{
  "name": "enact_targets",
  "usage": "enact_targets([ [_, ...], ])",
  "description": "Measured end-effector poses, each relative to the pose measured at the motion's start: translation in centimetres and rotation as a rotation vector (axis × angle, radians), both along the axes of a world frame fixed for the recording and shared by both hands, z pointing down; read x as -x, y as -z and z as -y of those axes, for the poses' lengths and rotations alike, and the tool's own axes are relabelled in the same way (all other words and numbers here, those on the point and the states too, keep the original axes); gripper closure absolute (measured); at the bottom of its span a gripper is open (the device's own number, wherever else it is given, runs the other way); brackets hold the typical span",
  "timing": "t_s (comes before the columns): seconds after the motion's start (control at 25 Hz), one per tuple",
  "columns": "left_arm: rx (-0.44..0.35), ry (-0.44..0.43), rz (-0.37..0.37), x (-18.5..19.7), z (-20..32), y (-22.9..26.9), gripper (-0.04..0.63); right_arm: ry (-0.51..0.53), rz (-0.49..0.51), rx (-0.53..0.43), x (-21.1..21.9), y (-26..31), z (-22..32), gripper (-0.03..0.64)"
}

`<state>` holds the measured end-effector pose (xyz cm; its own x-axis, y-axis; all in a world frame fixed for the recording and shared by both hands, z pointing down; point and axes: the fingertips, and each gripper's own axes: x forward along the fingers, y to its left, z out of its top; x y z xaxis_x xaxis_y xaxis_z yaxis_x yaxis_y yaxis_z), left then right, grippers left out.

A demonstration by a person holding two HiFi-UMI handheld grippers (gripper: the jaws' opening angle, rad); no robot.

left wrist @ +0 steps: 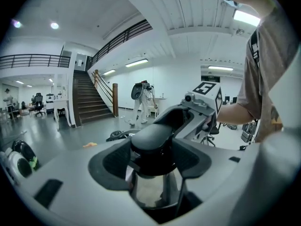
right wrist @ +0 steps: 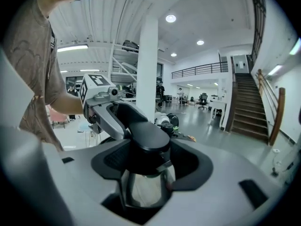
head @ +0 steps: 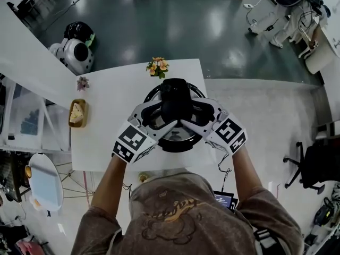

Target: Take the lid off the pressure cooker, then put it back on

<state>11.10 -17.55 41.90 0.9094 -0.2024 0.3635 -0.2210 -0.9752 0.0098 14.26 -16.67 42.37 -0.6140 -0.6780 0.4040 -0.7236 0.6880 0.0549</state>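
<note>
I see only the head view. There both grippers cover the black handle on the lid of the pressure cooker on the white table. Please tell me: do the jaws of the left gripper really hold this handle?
Observer: Yes. In the left gripper view the dark pads of the left gripper press on both sides of the black rounded handle.
Operator: And the right gripper?
Observer: The right gripper view shows the right gripper closed on that handle from the opposite side.
Operator: What is under the handle?
Observer: The shiny silver-grey lid shows directly beneath it, between the jaws.
</note>
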Motion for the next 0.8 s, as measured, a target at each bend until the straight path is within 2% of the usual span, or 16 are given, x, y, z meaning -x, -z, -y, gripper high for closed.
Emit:
enact_targets([
  [0.32,0.002,0.002,-0.067,3.8,-2.2,1.8,0.319,-0.172,0.064,-0.051,-0.3,2.4,-3.5,0.374],
  [0.6,0.0,-0.027,-0.116,9.3,-5.7,3.1,0.321,-0.272,0.122,-0.062,4.4,3.3,-7.6,0.382],
  [0.8,-0.002,-0.052,-0.149,13.3,-8.8,3.4,0.324,-0.332,0.124,-0.073,8.3,3.5,-11.4,0.382],
])
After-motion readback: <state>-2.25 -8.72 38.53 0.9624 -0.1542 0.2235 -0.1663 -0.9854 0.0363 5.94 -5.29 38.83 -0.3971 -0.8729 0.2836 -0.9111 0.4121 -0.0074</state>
